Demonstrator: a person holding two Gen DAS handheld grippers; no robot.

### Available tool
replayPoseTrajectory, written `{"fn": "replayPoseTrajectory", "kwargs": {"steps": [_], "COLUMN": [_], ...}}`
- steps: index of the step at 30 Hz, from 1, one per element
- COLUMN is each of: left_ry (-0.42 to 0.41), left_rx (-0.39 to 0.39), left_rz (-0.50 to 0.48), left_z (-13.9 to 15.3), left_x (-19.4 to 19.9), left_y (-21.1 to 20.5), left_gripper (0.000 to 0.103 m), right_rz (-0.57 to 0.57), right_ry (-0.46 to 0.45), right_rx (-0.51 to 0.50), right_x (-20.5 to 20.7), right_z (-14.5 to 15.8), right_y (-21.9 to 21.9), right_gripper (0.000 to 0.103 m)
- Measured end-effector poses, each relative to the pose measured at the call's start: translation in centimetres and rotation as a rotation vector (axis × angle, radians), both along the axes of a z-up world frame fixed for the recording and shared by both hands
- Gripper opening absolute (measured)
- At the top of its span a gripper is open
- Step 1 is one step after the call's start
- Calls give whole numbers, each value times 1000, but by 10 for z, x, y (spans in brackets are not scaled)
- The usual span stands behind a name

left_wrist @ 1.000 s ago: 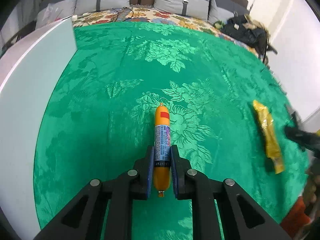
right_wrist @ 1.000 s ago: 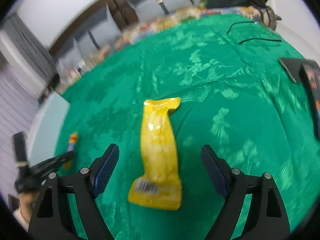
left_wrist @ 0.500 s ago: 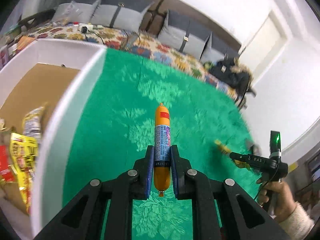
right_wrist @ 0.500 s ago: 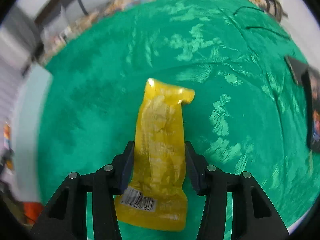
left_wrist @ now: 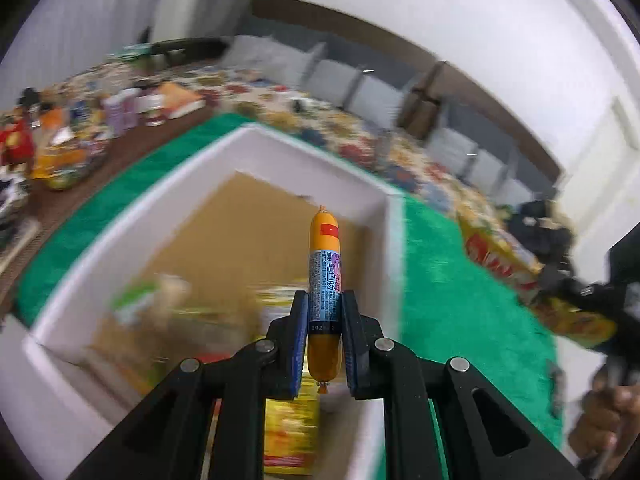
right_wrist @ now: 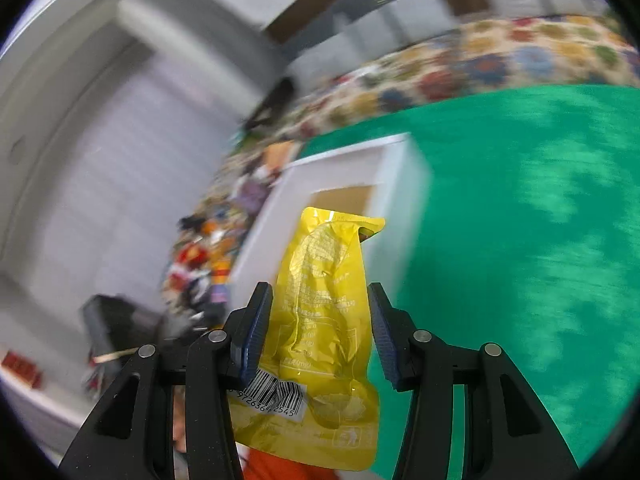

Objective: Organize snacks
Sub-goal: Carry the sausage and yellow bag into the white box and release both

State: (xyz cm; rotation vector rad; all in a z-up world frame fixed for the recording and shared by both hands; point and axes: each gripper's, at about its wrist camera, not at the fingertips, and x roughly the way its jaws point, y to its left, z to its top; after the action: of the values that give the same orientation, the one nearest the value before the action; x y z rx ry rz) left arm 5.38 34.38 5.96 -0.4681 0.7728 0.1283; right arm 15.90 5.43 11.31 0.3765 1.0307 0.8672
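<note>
Left gripper (left_wrist: 323, 334) clamps sausage stick (left_wrist: 324, 280) above white box (left_wrist: 120, 216). Right gripper (right_wrist: 320, 332) grips yellow packet (right_wrist: 320, 320); box (right_wrist: 392, 184) lies farther off.

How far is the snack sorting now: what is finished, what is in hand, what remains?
Done: several packets lie in the white box. In hand: the left tool grips a sausage stick above it; the right tool carries a yellow pouch. Left: dropping both in.

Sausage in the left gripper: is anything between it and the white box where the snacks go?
Nothing visible blocks it. The sausage, clamped in the left gripper, is already above the open white box. Blurred snack packets lie on the box's floor below.
</note>
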Motion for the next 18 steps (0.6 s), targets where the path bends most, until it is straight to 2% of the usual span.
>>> {"fn": "replayPoseTrajectory", "kwargs": {"steps": [5,7,8,10,12,13,14,16,18], "left_ry": [102,133,149,173,168,155,141,107,79], "left_rx": [53,77,92,110,138,154,176,225,267], "left_rz": [81,91,95,87,93,100,111,123,131], "left_z": [-45,-57,-63,-74,-75,-73,-71,-62,-51], "left_x": [-8,-11,-12,-19,-25,-27,-30,-38,-44], "left_y": [46,52,54,55,54,53,51,46,39], "left_gripper": [15,15,19,34,72,81,87,88,90], "right_rz": [120,147,160,194,209,213,207,199,169], "right_ry": [-38,-59,-65,-58,-56,-66,-99,-167,-298], "right_rx": [-74,-102,-110,-166,-213,-223,-239,-250,-268], "right_x": [-13,-15,-12,-9,-6,-11,-17,-19,-28], "right_z": [-21,-40,-53,-81,-98,-100,-99,-91,-68], "right_y": [108,141,152,170,170,168,161,156,141], "right_gripper": [51,52,55,62,62,62,62,62,62]}}
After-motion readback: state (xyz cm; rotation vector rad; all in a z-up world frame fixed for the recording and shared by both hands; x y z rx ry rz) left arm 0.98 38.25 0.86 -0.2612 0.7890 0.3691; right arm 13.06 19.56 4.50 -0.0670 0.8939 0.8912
